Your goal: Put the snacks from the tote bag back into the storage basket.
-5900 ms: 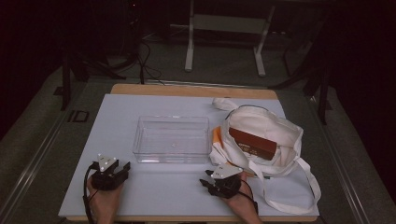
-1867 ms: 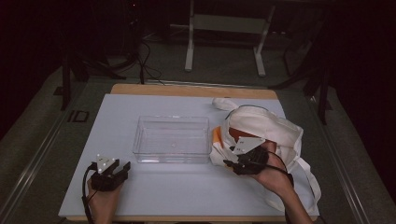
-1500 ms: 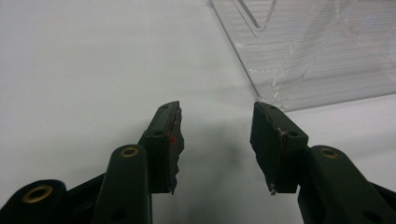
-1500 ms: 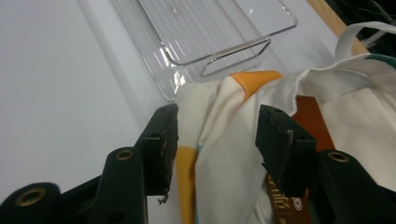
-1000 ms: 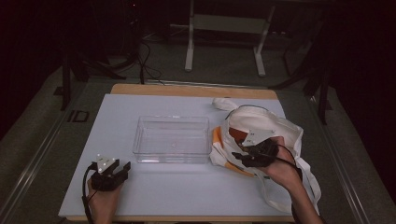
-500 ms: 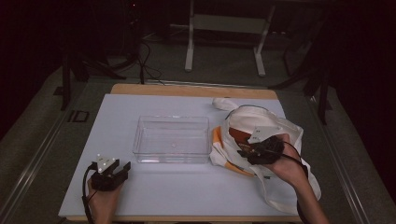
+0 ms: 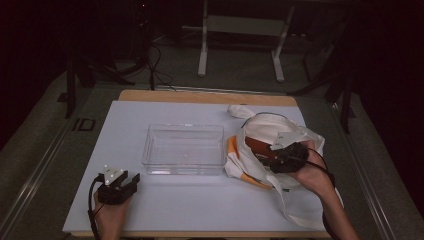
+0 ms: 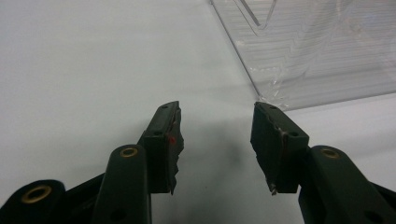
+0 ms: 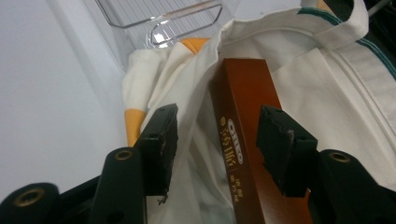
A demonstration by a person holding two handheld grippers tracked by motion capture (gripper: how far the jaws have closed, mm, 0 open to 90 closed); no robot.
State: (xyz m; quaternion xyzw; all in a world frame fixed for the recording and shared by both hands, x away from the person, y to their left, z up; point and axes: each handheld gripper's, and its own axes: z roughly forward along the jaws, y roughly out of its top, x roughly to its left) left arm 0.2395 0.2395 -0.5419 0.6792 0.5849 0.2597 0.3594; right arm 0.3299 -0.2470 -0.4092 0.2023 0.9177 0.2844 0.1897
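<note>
Right gripper (image 9: pixel 212 135) is straddling the brown box (image 9: pixel 247 140) inside the tote bag (image 9: pixel 336 70), jaws apart, so it'll probably pinch bag cloth too; left gripper (image 8: pixel 215 135) sits open on the table (image 8: pixel 70 70).

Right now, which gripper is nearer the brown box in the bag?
Right. The right gripper straddles the brown box inside the tote bag; the left gripper rests across the table, beyond the clear bin.
</note>
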